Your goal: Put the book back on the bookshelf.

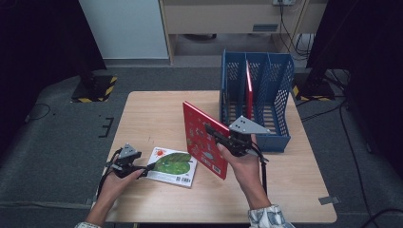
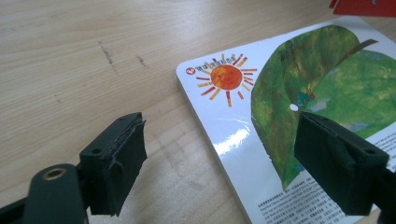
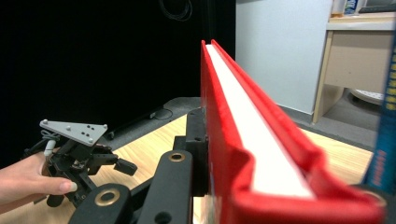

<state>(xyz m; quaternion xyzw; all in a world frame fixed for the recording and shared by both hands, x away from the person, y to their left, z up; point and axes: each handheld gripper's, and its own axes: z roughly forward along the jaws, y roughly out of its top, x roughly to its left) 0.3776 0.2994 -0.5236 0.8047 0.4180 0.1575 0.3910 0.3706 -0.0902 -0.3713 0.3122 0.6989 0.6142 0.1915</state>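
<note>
Right gripper [image 1: 219, 135]: clamped on upright red book [image 1: 204, 137]; white page edge seen in right gripper view. Left gripper [image 2: 219, 154]: jaws apart, straddling edge of flat leaf-cover book [image 2: 299, 107]; sun print seen in left gripper view.

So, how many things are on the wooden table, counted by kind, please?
Books: 3, namely a red hardcover book held upright, a white book with a green leaf cover lying flat, and a thin red book standing in the rack.
Blue plastic file rack: 1.
Total: 4.

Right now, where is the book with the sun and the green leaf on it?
In the high view, the leaf book lies flat near the table's front edge, left of the raised red book, just beside the left gripper.
</note>
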